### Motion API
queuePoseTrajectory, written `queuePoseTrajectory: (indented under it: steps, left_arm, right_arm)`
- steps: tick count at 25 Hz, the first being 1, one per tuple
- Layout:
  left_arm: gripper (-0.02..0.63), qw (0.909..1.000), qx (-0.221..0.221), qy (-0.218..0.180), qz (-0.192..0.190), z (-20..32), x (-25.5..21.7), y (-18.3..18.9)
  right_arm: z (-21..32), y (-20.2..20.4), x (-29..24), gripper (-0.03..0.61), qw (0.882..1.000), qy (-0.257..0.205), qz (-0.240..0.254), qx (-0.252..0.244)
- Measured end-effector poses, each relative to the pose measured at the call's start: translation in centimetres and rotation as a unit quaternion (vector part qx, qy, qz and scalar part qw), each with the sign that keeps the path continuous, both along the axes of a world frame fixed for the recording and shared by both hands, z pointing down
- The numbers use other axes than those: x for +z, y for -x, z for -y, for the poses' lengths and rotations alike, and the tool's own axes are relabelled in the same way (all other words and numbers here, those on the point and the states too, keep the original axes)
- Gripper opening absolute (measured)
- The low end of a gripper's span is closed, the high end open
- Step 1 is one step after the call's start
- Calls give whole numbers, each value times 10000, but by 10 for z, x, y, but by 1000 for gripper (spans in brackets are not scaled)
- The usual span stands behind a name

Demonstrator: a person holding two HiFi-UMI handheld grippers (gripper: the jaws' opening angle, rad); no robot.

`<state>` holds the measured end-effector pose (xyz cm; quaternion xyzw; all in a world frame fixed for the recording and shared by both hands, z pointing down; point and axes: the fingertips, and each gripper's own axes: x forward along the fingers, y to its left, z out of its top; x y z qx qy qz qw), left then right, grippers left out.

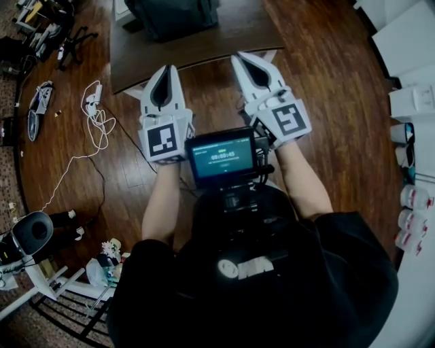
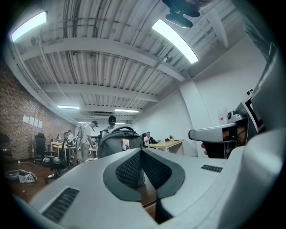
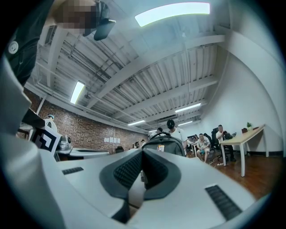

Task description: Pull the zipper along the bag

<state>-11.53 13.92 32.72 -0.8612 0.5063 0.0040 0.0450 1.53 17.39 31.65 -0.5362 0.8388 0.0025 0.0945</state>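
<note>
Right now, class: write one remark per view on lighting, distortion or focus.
Head view: fisheye bends straight lines, the corners fall dark, and the screen glows brightest. Left gripper view: the ceiling strip lights blow out to white; the shut left claw looks soft. Right gripper view: the ceiling beams curve, and the bag beyond the shut right claw looks sharp.

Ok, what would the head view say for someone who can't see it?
The left gripper and right gripper, both shut and empty, point at a dark bag on a table. A small screen sits between them, over a wood floor.
</note>
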Motion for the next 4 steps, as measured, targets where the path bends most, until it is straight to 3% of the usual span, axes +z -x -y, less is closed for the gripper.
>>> queuePoseTrajectory:
  steps: [4]
  left_arm:
    - [2, 10000, 22, 8, -1, 1, 1, -1]
  right_arm:
    - [0, 0, -1, 9, 10000, 3, 53, -16]
